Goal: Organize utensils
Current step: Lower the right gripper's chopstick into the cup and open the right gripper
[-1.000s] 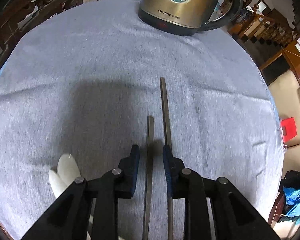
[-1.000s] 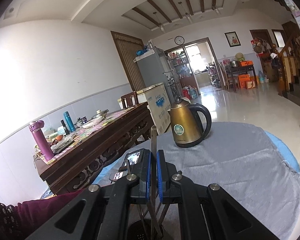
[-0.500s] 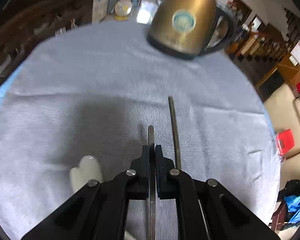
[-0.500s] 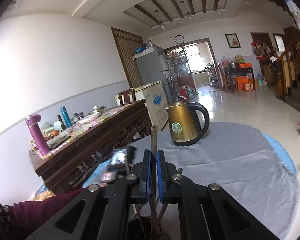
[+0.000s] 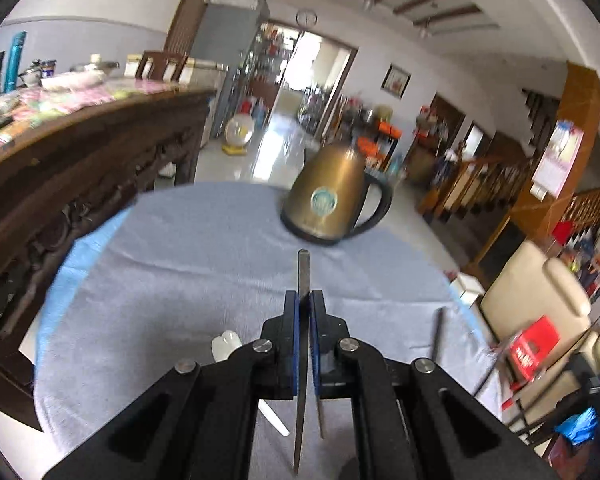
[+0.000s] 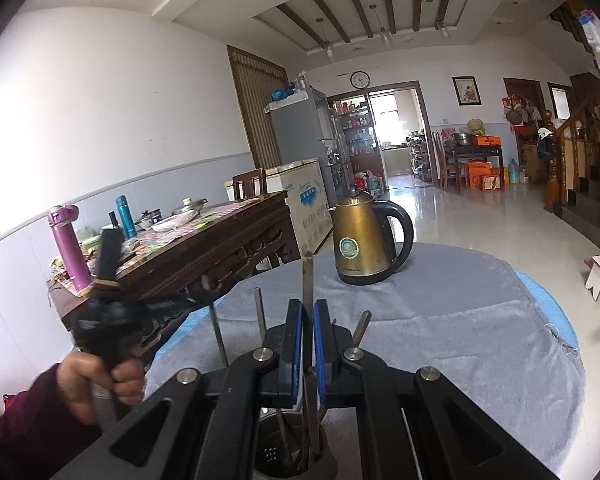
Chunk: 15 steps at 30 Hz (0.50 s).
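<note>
Between our left gripper's (image 5: pixel 304 306) closed pads, we clamp a flat metal chopstick (image 5: pixel 303 276) lifted off the grey cloth (image 5: pixel 188 280); another chopstick (image 5: pixel 437 334) lies to its right, a white spoon (image 5: pixel 225 345) to its left. Our right gripper (image 6: pixel 308 316) clamps a chopstick (image 6: pixel 308 280) standing in the black holder (image 6: pixel 294 458) beneath. Beyond stands the kettle (image 6: pixel 364 240).

Brass-coloured kettle (image 5: pixel 332 204) on grey tablecloth (image 5: pixel 188 272), carved wooden sideboard (image 6: pixel 204 256) alongside
</note>
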Available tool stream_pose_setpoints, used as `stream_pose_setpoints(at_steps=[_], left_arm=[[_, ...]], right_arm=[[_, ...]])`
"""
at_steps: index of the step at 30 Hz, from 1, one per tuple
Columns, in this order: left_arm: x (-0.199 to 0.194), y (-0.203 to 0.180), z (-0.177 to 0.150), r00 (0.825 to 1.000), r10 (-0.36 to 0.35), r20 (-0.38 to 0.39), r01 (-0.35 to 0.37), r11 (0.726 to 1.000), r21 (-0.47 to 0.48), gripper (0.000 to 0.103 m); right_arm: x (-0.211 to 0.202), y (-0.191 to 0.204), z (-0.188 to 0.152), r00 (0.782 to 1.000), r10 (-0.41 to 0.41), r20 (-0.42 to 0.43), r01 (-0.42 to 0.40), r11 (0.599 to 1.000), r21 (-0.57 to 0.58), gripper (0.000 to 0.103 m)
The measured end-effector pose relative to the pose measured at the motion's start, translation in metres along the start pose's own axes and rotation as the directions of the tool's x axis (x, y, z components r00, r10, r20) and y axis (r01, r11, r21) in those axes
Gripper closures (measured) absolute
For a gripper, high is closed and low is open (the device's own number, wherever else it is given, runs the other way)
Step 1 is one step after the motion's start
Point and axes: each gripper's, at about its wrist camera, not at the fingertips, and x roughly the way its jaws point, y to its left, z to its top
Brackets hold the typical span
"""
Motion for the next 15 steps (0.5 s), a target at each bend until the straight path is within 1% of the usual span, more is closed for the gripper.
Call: stream_pose_setpoints(at_steps=[2,4,9,15], left_arm=[[-0.024,-0.001,0.005,0.999,-0.016,0.037,0.017,1.000,-0.009,0.098],[-0.038,-0.006,0.010,0.997,-0.033,0.071,0.033,0.999,-0.010,0.098],[-0.079,-0.022,0.020,0.985,-0.081,0.151,0.077,0.997,0.028,0.098],[-0.104,-0.041,0.026,0.975,-0.121,0.189,0.111,0.992,0.062,0.098]], right_arm=[[-0.003,0.004,0.000,1.000,0.001,0.007,-0.001,1.000,-0.007,0.097],[-0.005,0.008,0.001,1.000,0.000,0.014,0.000,1.000,-0.016,0.097],[-0.007,0.012,0.001,1.000,0.001,0.008,0.000,1.000,-0.026,0.097],[-0.004,0.007,-0.004,1.000,-0.001,-0.013,0.001,1.000,-0.006,0.096]])
